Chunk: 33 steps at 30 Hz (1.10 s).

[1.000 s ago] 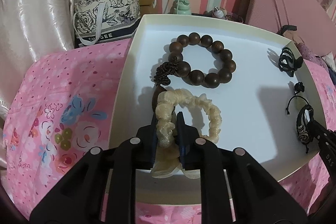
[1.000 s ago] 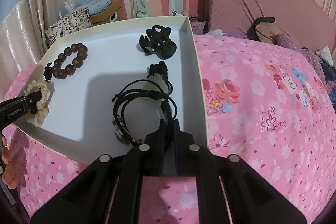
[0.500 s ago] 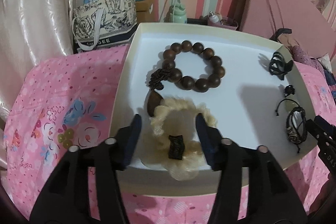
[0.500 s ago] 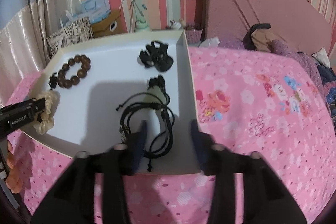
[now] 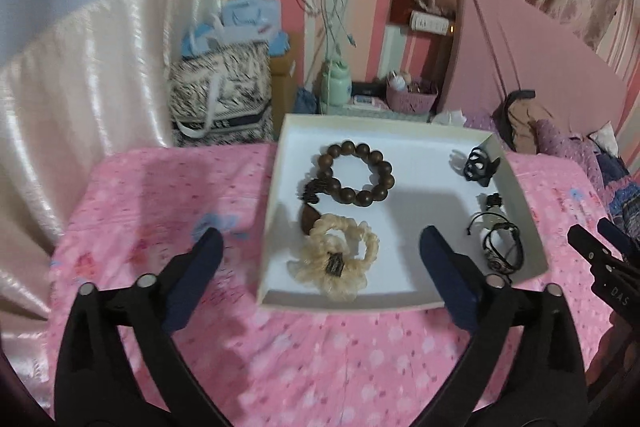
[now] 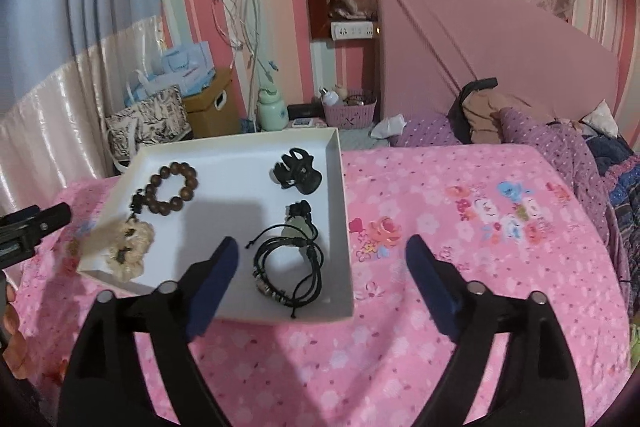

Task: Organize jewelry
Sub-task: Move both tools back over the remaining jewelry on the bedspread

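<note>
A white tray [image 5: 400, 301] [image 6: 340, 179] lies on the pink floral bedspread. In it are a brown bead bracelet [image 5: 356, 173] [image 6: 172, 189], a cream scrunchie [image 5: 340, 259] [image 6: 128, 247], a black hair claw [image 5: 478, 167] [image 6: 298, 175], a small black-and-green pendant [image 5: 494, 201] [image 6: 298, 217] and black cord bracelets [image 5: 502, 247] [image 6: 288, 267]. My left gripper [image 5: 320, 259] is open and empty, held back above the tray's near edge. My right gripper [image 6: 320, 259] is open and empty, near the tray's front right corner.
Patterned bags [image 5: 218, 95] and a box stand past the bed's far edge beside a cream curtain [image 5: 80, 87]. A green bottle [image 6: 272, 109] and pink basket [image 6: 352, 111] are behind the tray. Clothes and a pink headboard [image 6: 480, 43] lie to the right.
Both grippers opened and pulled back up from the tray. The left let go of the cream scrunchie, the right let go of the black cord bracelets; both items now lie in the tray.
</note>
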Motion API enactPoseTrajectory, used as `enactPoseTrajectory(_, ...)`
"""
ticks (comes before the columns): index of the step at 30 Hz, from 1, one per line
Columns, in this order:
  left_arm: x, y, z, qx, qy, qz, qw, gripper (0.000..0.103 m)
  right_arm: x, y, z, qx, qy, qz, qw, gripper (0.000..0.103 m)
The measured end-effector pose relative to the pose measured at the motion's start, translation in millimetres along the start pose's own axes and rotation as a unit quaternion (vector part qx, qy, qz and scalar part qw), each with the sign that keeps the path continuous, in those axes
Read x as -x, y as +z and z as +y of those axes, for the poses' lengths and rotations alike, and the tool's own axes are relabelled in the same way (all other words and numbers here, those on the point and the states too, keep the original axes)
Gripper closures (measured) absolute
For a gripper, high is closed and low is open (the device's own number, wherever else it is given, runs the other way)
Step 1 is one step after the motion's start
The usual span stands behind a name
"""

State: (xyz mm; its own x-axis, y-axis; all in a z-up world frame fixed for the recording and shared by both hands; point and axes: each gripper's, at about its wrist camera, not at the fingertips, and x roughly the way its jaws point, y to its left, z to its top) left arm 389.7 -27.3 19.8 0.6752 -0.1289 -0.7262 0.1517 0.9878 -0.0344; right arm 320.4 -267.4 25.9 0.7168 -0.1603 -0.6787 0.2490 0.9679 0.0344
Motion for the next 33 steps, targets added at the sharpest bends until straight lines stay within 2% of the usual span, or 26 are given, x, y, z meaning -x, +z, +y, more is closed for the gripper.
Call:
enactPoseTrajectory(8,77,-55,31,-0.02,0.035,-0.005,0.9992,0.003,73,-19,10,0.03,-0.016,-0.027,0.999,0.012)
enactPoseTrajectory(11,93,-76,42,-0.024,0.05,-0.004,0.9984,0.003,97,-32,13,0.043,-0.024,-0.032,0.998,0.012)
enactPoseTrajectory(14,106,-97,57,-0.01,0.051,0.0,0.9987,0.003,116,-49,16,0.053,-0.031,-0.033,0.998,0.012)
enactPoseTrajectory(17,107,-115,66,-0.002,0.048,0.009,0.9988,0.003,124,-75,20,0.055,-0.029,-0.025,0.998,0.012)
enactPoseTrajectory(22,92,-147,79,-0.004,0.065,0.023,0.9976,0.003,112,-121,29,0.057,-0.019,0.012,0.998,0.012)
enactPoseTrajectory(28,69,-182,90,-0.003,0.038,0.045,0.9983,0.004,99,-171,45,0.062,-0.001,0.043,0.997,0.012)
enactPoseTrajectory(33,61,-191,94,-0.002,0.012,0.05,0.9987,0.015,94,-189,51,0.069,0.004,0.057,0.996,0.012)
